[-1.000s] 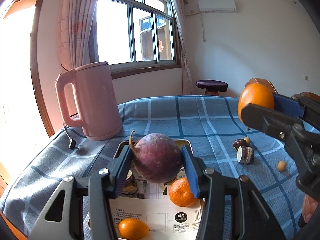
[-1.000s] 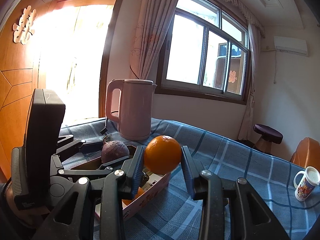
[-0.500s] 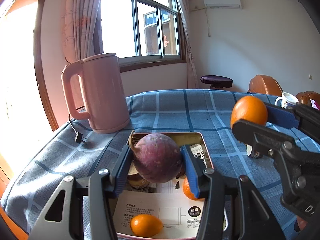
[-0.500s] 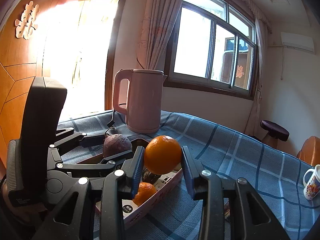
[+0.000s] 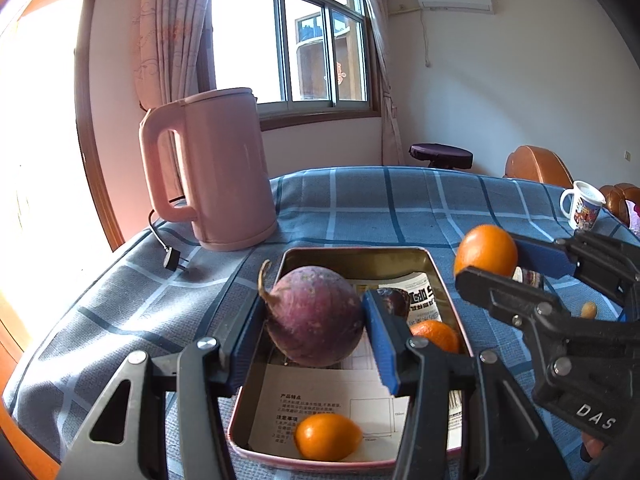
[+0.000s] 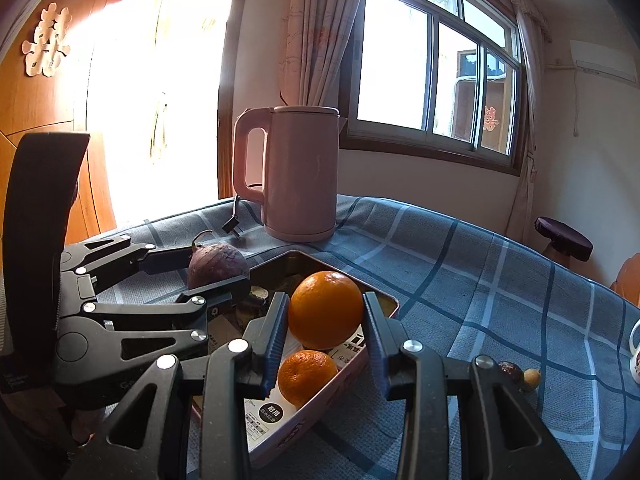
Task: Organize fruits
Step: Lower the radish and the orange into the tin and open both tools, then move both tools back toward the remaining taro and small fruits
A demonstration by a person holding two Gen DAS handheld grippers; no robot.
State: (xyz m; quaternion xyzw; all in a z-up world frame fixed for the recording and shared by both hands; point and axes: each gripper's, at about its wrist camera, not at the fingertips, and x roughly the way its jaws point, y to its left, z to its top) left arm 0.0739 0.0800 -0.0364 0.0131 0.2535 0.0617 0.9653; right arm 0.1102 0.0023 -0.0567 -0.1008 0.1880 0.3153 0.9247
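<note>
My left gripper (image 5: 316, 320) is shut on a purple round fruit (image 5: 316, 316) with a curled stem, held above the metal tray (image 5: 360, 254). In the right wrist view the same fruit (image 6: 216, 266) sits in the left gripper (image 6: 218, 268) over the tray's (image 6: 390, 306) far left side. The right gripper (image 6: 325, 312) is shut on a large orange (image 6: 325, 310), held over the tray's right corner; that orange (image 5: 486, 250) hangs beside the tray's right edge in the left wrist view. Inside the tray lie a small orange (image 6: 306, 376), a kumquat (image 5: 327, 436), dark fruit pieces and printed paper.
A pink electric kettle (image 5: 212, 168) with its loose plug (image 5: 172, 258) stands behind the tray on the blue checked tablecloth (image 5: 360, 204). A mug (image 5: 582, 204) sits far right. Small loose fruits (image 6: 520, 376) lie on the cloth right of the tray.
Both grippers have sunk and moved forward over the tray with their fruits still gripped. The tray and kettle now appear closer and larger.
</note>
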